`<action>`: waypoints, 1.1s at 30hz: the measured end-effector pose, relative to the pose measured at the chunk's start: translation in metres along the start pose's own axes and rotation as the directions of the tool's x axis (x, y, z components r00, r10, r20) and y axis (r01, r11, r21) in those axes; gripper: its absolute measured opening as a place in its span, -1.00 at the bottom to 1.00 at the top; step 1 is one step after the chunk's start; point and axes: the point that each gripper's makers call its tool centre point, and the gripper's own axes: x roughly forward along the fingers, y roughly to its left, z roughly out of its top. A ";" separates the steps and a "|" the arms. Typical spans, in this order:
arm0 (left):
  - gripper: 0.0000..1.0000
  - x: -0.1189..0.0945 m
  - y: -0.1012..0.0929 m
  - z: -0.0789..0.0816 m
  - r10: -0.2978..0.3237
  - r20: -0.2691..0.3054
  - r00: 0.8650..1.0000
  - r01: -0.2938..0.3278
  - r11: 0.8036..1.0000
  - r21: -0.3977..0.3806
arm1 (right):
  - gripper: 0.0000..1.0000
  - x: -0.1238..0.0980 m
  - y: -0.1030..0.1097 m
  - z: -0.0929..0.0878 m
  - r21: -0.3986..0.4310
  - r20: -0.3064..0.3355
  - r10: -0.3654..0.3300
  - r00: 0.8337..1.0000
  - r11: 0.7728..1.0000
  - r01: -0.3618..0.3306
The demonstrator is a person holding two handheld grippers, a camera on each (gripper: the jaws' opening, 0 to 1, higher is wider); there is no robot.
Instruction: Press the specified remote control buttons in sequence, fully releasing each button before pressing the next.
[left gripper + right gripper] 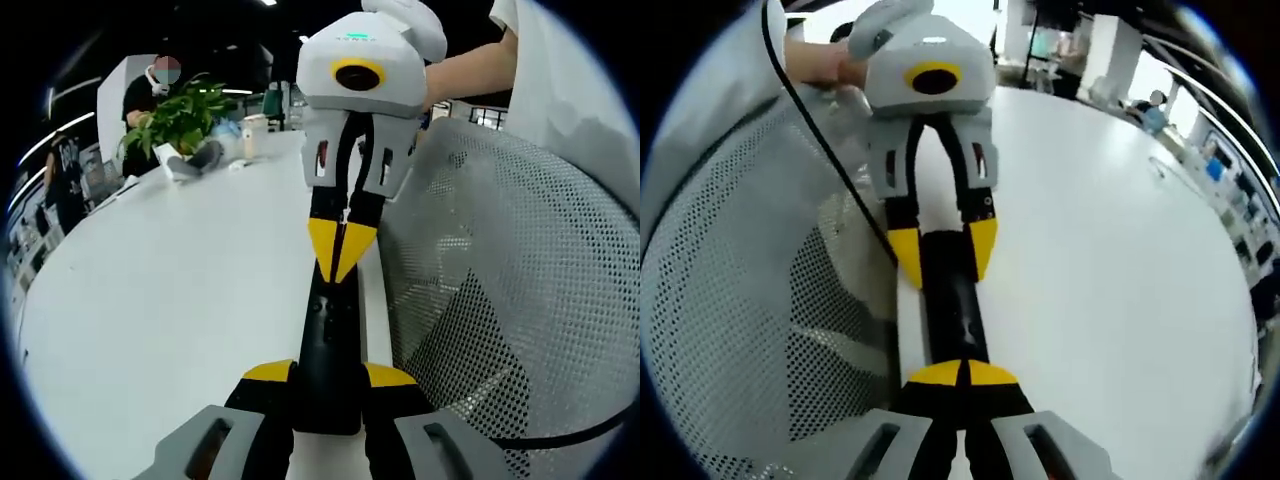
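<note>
In the left gripper view, a black remote control (328, 355) lies lengthwise along the near edge of a white table (180, 300), beside a mesh chair back (510, 300). The left gripper (328, 378) pinches the remote's near end, a yellow tip on each side of it. At the remote's far end the right gripper (342, 250) comes in from above, its yellow tips pressed together and touching the top of the remote. Far from the remote, at the table's other end, stands a potted plant (180, 118) with a person behind it.

In the right gripper view, the same remote (952, 300) runs away from the camera along the table edge (1090, 250), with the mesh chair (740, 300) just beside it. The right gripper (962, 374) has its tips closed together on the remote's near end. The left gripper (938, 250) straddles the far end, its tips clamping the remote's sides.
</note>
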 end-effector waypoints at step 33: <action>-0.52 0.000 0.000 0.000 -0.001 0.001 1.000 0.001 1.000 0.002 | -1.00 0.005 0.000 0.008 -0.015 -0.025 0.022 0.999 1.000 -0.022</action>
